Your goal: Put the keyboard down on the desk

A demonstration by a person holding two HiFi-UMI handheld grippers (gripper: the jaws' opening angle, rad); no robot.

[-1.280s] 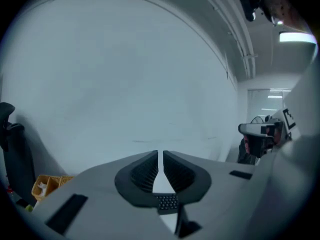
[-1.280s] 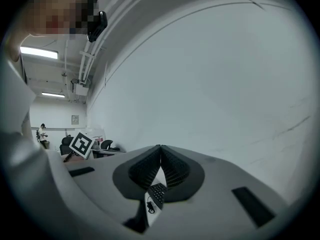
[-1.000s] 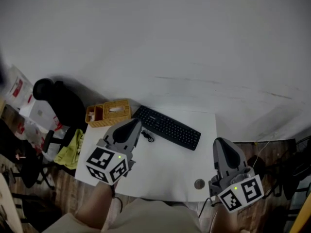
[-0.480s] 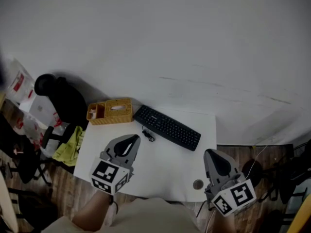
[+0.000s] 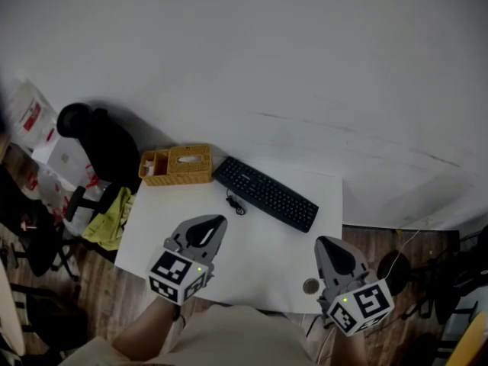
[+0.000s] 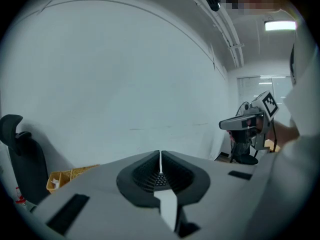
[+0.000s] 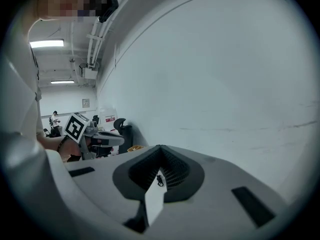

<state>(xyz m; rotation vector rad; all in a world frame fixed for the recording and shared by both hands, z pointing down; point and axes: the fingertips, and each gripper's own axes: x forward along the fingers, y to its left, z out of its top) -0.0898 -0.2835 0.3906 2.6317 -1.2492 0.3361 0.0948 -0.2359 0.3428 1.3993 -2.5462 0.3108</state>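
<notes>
Slanting keyboard (image 5: 265,194), upper-left to lower-right

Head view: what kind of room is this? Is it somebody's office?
Probably yes, an office or workroom. A white desk stands against a plain wall with a black keyboard lying on it, and a black office chair stands beside the desk.

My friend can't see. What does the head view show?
A black keyboard lies on a white desk, beside a yellow basket. The left gripper and right gripper, both shut and empty, hover near the front edge.
</notes>
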